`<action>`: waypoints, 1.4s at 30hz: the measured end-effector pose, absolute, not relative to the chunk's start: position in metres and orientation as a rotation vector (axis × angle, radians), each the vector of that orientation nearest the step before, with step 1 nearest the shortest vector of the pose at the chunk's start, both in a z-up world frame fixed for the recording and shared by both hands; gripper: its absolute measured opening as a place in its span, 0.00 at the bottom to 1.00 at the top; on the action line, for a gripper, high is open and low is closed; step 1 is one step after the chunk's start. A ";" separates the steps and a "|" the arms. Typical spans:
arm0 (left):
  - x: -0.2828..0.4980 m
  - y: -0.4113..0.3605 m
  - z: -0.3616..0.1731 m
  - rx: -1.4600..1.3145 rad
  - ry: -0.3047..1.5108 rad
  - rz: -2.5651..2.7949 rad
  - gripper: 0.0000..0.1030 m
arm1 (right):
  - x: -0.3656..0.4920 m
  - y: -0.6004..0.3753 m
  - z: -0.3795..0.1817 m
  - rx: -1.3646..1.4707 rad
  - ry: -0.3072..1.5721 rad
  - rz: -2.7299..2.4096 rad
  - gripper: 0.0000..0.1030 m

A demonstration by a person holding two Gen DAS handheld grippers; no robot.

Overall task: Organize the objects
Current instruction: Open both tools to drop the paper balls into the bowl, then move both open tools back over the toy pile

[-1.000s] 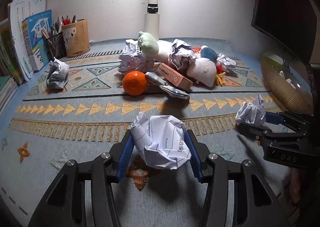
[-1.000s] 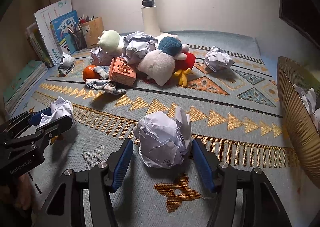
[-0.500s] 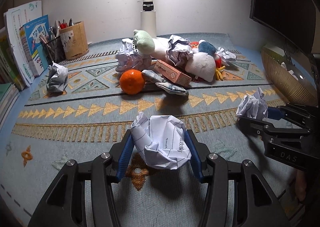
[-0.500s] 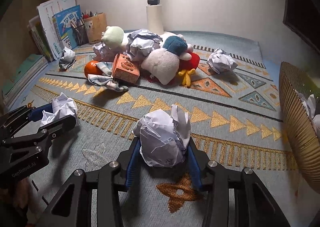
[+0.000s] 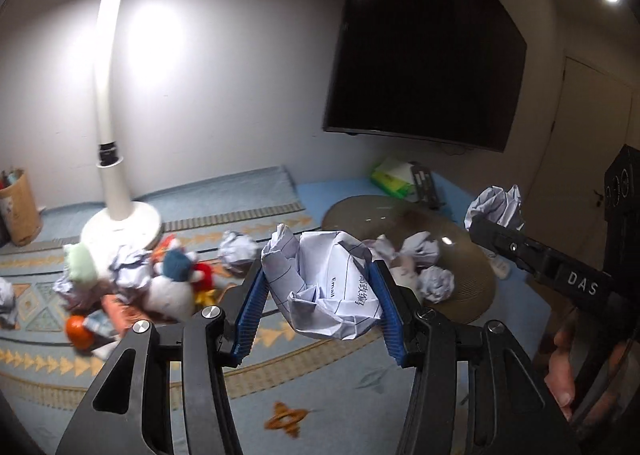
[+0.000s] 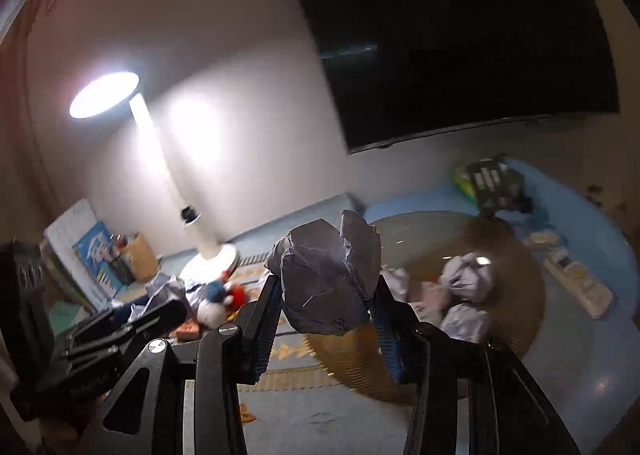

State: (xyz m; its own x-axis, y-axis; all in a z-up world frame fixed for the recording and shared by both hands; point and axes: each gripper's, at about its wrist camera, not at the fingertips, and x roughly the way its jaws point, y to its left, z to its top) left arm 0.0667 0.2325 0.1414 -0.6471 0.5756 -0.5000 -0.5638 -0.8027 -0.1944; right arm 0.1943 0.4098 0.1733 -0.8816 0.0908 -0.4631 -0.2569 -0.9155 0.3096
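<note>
Crumpled paper balls sit clamped in left tool (image 5: 320, 291) and right tool (image 6: 326, 297) above ribbed woven basket (image 6: 516, 339).

A patterned rug (image 5: 328, 399) covers the counter. On it stand a white lamp (image 5: 120, 215) and a woven basket (image 5: 468, 287). A heap of plush toys (image 5: 172, 279), paper balls (image 5: 238, 249) and an orange (image 5: 78, 333) lies near the lamp base.

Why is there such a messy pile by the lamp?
Toys, crumpled paper and an orange lie jumbled on the rug beside the lamp base. One more paper ball sits loose nearby, outside the basket.
</note>
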 end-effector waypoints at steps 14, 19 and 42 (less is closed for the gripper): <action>0.020 0.277 0.112 -0.847 -0.196 2.239 0.90 | 0.182 0.458 0.135 -0.885 0.597 2.668 0.53; 0.030 0.208 0.106 -0.856 -0.253 2.337 0.90 | 0.177 0.412 0.133 -0.927 0.598 2.788 0.53; 0.031 -0.007 0.028 -0.996 -0.446 2.732 0.90 | 0.107 0.216 0.058 -0.935 0.129 2.969 0.93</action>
State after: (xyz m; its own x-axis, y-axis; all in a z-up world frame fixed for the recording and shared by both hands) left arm 0.0313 -0.0069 0.0283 -0.7529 0.2862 -0.5926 -0.0828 -0.9345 -0.3461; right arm 0.1069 0.2159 0.0579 -0.8197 0.0002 -0.5729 -0.0500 -0.9962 0.0712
